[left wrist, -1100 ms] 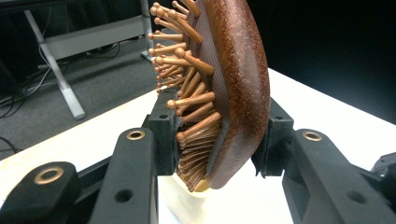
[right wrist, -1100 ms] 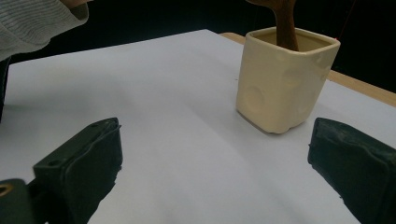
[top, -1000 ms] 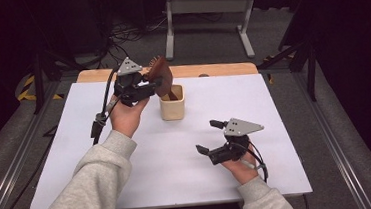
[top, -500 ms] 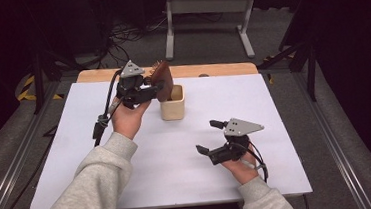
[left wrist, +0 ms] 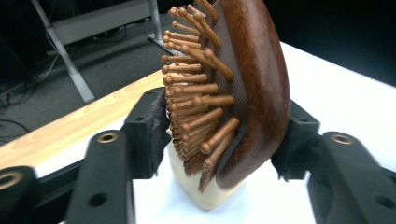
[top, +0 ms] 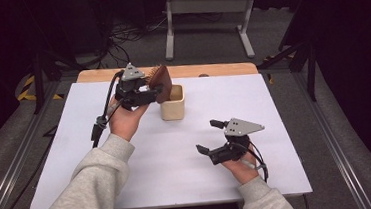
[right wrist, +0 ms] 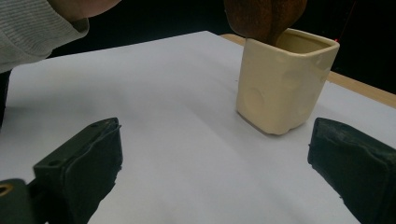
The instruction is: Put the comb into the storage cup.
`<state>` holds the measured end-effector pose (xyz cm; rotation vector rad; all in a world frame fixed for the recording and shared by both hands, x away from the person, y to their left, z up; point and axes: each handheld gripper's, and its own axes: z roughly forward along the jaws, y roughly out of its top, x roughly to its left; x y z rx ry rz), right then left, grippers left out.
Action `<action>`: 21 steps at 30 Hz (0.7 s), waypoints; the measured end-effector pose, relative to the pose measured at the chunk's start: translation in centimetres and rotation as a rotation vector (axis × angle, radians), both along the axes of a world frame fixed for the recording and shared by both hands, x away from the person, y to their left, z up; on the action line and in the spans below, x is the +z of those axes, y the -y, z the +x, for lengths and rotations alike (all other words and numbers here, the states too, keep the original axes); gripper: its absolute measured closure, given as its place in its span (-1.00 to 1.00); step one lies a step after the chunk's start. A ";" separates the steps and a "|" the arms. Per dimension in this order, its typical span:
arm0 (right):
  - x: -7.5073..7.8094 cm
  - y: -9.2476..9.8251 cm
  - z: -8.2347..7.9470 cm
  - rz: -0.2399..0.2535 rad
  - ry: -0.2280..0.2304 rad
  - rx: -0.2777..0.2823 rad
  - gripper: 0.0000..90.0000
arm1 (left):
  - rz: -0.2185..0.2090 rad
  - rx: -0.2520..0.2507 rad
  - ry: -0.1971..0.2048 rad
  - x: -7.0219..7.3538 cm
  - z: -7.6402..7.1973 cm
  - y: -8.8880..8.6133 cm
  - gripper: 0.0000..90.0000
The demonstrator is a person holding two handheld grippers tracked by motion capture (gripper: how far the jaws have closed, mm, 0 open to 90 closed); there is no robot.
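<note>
While the left gripper [left wrist: 219, 140] had just been spreading its jaws, the wooden hairbrush [left wrist: 243, 88] stood between them with small gaps showing at either pad. Its handle sat down in the cream cup [top: 172, 102], its long axis nearly upright, bristles toward the left pad. Well apart, nearer the person, the right gripper [top: 210, 135] rested wide open on the white table [top: 274, 107], empty.

Brown wooden hairbrush [left wrist: 252, 88] with peg bristles, upright, handle down inside cream square cup [top: 172, 103] on white table.
</note>
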<state>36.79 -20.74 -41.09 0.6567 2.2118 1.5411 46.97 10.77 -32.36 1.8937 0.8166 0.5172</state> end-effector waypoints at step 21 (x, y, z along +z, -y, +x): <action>1.7 1.5 0.2 0.036 0.040 -0.027 -0.91 | -0.094 -0.102 0.135 0.8 -4.8 -6.3 -0.96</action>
